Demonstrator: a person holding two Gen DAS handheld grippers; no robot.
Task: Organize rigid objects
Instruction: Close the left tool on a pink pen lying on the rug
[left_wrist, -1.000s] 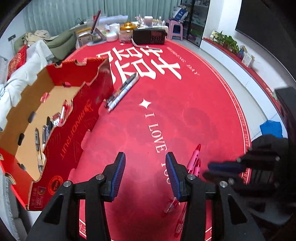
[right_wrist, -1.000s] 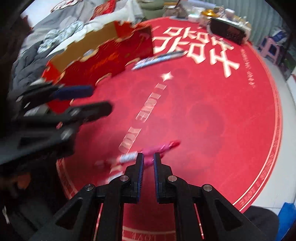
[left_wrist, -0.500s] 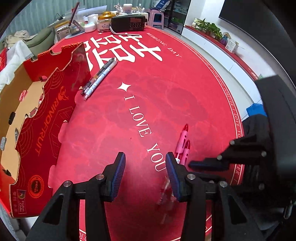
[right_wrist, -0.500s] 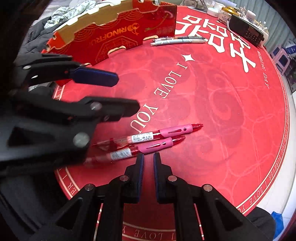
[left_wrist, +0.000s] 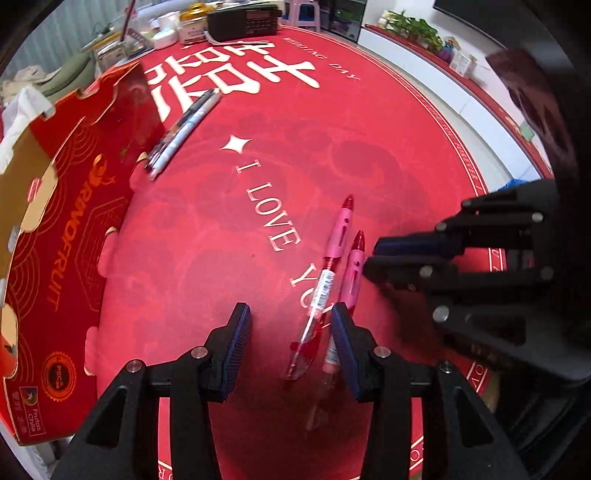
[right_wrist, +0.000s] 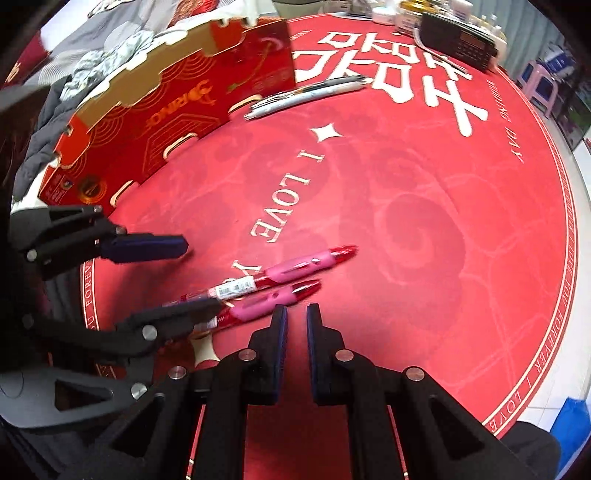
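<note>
Two red pens with pink grips lie side by side on the red round table; the longer pen (left_wrist: 325, 273) (right_wrist: 284, 271) lies beside the shorter pen (left_wrist: 352, 269) (right_wrist: 266, 301). My left gripper (left_wrist: 290, 332) is open and low over their rear ends, and it shows at the left of the right wrist view (right_wrist: 184, 275). My right gripper (right_wrist: 296, 317) is nearly shut and empty, just right of the pen tips; it also shows in the left wrist view (left_wrist: 373, 254). Two white pens (left_wrist: 184, 129) (right_wrist: 306, 94) lie beside the red cardboard box (left_wrist: 74, 206) (right_wrist: 177, 107).
A black radio (left_wrist: 242, 24) (right_wrist: 458, 40), jars and small items stand at the table's far edge. Clothes lie beyond the box (right_wrist: 99, 55). The table edge and floor run along the right (left_wrist: 480, 122).
My left gripper has come forward and lower over the red pens. My right gripper has moved closer to the pen tips. The pens have not moved.
</note>
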